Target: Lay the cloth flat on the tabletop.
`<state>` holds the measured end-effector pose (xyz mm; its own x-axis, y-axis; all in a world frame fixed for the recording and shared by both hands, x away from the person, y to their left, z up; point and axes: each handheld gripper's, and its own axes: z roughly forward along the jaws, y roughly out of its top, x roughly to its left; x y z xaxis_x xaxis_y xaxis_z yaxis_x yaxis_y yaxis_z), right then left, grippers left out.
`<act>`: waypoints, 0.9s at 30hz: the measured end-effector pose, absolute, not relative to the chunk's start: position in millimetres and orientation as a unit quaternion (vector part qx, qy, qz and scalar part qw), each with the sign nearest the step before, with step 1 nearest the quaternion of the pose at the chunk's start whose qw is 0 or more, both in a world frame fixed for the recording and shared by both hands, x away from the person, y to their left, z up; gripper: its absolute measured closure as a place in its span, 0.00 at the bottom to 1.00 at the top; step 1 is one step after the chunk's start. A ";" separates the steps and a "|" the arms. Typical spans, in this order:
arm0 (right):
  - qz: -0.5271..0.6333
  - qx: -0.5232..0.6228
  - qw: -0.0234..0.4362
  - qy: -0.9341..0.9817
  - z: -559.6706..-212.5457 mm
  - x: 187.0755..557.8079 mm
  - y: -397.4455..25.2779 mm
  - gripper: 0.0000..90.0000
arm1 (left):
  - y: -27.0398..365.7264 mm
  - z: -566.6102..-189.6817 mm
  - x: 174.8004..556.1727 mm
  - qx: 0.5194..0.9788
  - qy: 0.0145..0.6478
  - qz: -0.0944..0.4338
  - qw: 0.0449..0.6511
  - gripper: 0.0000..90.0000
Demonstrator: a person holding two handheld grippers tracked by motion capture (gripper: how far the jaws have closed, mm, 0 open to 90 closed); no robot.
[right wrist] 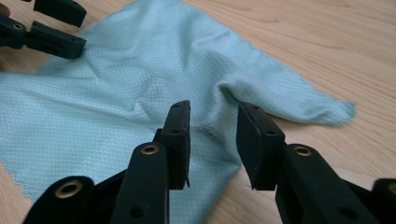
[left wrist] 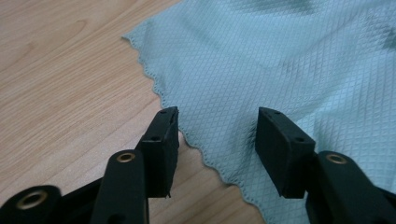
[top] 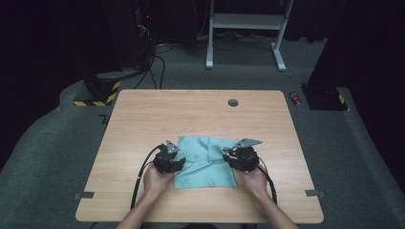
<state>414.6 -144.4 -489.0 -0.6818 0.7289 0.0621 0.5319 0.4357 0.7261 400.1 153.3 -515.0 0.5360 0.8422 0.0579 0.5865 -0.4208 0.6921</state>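
Observation:
A light teal cloth (top: 205, 162) lies mostly flat on the wooden table (top: 143, 119), near its front middle. My left gripper (top: 177, 156) is at the cloth's left edge; in the left gripper view it (left wrist: 217, 135) is open, its jaws straddling the scalloped edge of the cloth (left wrist: 261, 60). My right gripper (top: 230, 155) is at the cloth's right edge; in the right gripper view it (right wrist: 212, 135) is open over a raised fold of the cloth (right wrist: 140, 79). The left gripper (right wrist: 56, 28) shows at the far side of that view.
A round grey grommet (top: 233, 102) sits in the table near its far edge. A white desk frame (top: 248, 28) and cables stand on the carpet beyond. A small red object (top: 296, 99) lies on the floor at the right.

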 end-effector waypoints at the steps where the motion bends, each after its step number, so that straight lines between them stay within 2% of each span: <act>1: 0.372 0.377 0.128 0.839 -489.7 416.3 -141.6 0.72 | 154.6 -515.3 400.6 0.816 0.439 0.201 0.317 0.55; 3: 0.363 0.382 0.123 0.841 -492.1 423.1 -135.8 0.78 | 154.2 -514.9 401.5 0.818 0.436 0.210 0.311 0.55; 6: 0.350 0.385 0.118 0.845 -494.0 432.9 -127.3 0.93 | 154.0 -514.4 406.8 0.819 0.435 0.221 0.303 0.55; 8: 0.351 0.383 0.122 0.846 -493.6 439.3 -121.9 0.97 | 155.3 -514.6 411.7 0.815 0.439 0.229 0.300 0.55; 13: 0.348 0.380 0.130 0.847 -486.7 448.9 -106.5 0.98 | 163.9 -514.2 415.0 0.798 0.468 0.225 0.305 0.55; 16: 0.341 0.381 0.135 0.849 -485.2 454.4 -93.0 0.96 | 164.1 -506.1 401.8 0.785 0.466 0.204 0.354 0.54; 19: 0.316 0.386 0.124 0.858 -494.0 463.0 -82.0 0.93 | 158.9 -501.6 391.1 0.787 0.452 0.191 0.373 0.53; 22: 0.318 0.386 0.114 0.859 -496.8 465.3 -78.9 0.85 | 153.4 -504.8 385.5 0.800 0.438 0.199 0.359 0.52; 27: 0.355 0.386 0.124 0.842 -482.2 453.7 -100.9 0.82 | 157.1 -518.1 386.9 0.801 0.453 0.198 0.338 0.51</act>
